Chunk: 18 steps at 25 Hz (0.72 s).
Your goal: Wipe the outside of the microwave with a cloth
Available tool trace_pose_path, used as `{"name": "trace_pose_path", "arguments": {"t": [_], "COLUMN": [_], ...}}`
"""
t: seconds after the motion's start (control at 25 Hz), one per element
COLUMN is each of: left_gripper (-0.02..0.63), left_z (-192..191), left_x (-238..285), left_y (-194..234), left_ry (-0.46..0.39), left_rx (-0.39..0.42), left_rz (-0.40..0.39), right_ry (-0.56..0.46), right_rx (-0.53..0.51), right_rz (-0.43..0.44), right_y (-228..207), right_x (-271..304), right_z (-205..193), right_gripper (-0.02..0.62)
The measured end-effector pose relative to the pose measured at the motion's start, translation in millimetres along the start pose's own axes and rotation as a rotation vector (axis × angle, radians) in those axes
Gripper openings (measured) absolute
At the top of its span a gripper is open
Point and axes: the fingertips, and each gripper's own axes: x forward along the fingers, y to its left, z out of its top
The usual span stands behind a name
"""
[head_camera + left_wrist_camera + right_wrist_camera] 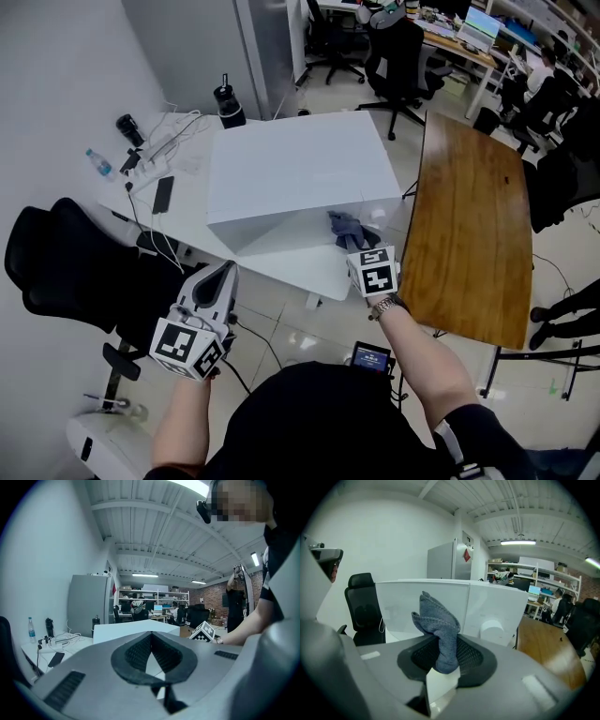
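A white microwave (291, 173) stands on a white table (300, 272); in the right gripper view its front (454, 606) fills the middle, with a round knob at the right. My right gripper (354, 236) is shut on a grey-blue cloth (349, 228), bunched upright between its pads (438, 634), close to the microwave's front right corner. My left gripper (225, 274) is shut with nothing in it, low at the left, short of the table's near edge. In the left gripper view the microwave (133, 630) lies ahead of the closed jaws.
A wooden table (469, 225) stands to the right. A black office chair (66, 272) is at the left. A power strip, cables, a phone and a bottle (98, 164) lie on the table's left part. More chairs and desks sit behind.
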Motion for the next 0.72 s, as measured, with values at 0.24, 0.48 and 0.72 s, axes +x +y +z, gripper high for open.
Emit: {"name": "trace_pose_path", "arguments": {"t": [0.24,0.48,0.72], "left_gripper": [0.005,0.005,0.005], "left_z": [2.4,3.6,0.1], "left_x": [18.0,30.7,38.5], "left_y": [-26.3,-55.2,-83.2], "left_ry": [0.002,0.006,0.015], "left_rx": [0.007,0.008,0.013], "left_rz": [-0.014,-0.022,-0.022], "right_ry": [-0.002,-0.019,-0.017], "right_rx": [0.020,0.014,0.025], "right_rz": [-0.027,-0.022,-0.041], "right_y": [-37.4,-59.0,-89.5], "right_x": [-13.6,-28.8,-41.9], "right_z": [-10.4,-17.5,-24.3], "right_gripper": [0.100,0.100,0.100]}}
